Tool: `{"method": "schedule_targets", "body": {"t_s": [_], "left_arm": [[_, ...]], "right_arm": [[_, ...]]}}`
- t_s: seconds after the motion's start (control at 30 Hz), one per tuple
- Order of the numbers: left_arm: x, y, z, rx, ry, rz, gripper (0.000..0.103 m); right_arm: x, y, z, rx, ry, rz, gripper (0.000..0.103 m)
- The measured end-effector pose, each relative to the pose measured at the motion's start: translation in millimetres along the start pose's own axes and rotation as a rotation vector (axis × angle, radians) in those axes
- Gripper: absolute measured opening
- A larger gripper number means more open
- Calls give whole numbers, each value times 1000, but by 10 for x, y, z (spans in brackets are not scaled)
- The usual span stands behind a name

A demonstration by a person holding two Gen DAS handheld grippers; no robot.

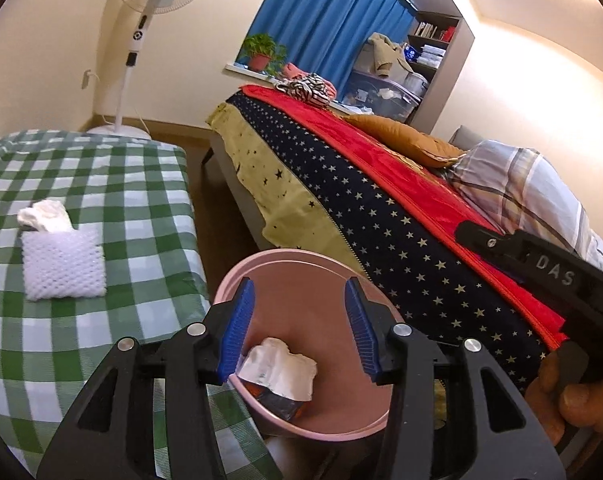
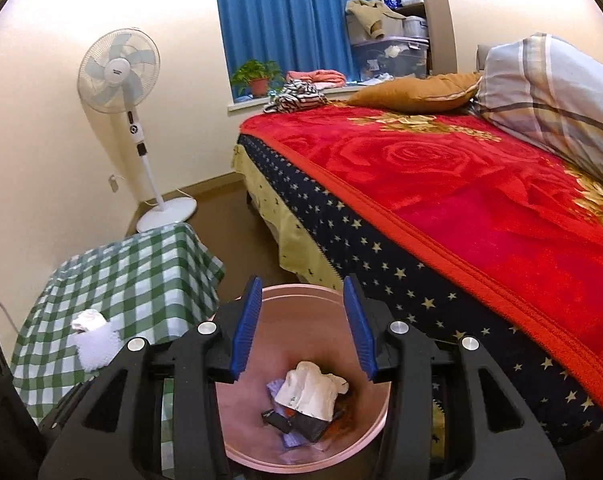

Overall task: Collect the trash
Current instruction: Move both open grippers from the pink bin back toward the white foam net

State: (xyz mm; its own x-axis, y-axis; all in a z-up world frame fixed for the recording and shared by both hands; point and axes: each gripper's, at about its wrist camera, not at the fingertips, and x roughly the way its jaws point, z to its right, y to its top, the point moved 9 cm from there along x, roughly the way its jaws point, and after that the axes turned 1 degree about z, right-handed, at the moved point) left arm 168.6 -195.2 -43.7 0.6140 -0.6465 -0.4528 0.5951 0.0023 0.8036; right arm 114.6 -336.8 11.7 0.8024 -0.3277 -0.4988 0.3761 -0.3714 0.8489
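A pink trash bin stands on the floor between the checked table and the bed; it also shows in the right wrist view. Inside lie a crumpled white paper and dark wrappers. My left gripper is open and empty above the bin's mouth. My right gripper is open and empty, also over the bin. The right gripper's black body shows at the right of the left wrist view.
A table with a green checked cloth holds a white crocheted tissue pouch. A bed with a red blanket is to the right. A standing fan is by the wall.
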Motion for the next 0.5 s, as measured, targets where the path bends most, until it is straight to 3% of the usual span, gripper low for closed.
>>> {"method": "schedule_targets", "body": {"t_s": [0.5], "left_arm": [[-274, 48, -390, -15, 98, 33, 46]], "right_arm": [[-76, -87, -515, -25, 112, 9, 44]]}}
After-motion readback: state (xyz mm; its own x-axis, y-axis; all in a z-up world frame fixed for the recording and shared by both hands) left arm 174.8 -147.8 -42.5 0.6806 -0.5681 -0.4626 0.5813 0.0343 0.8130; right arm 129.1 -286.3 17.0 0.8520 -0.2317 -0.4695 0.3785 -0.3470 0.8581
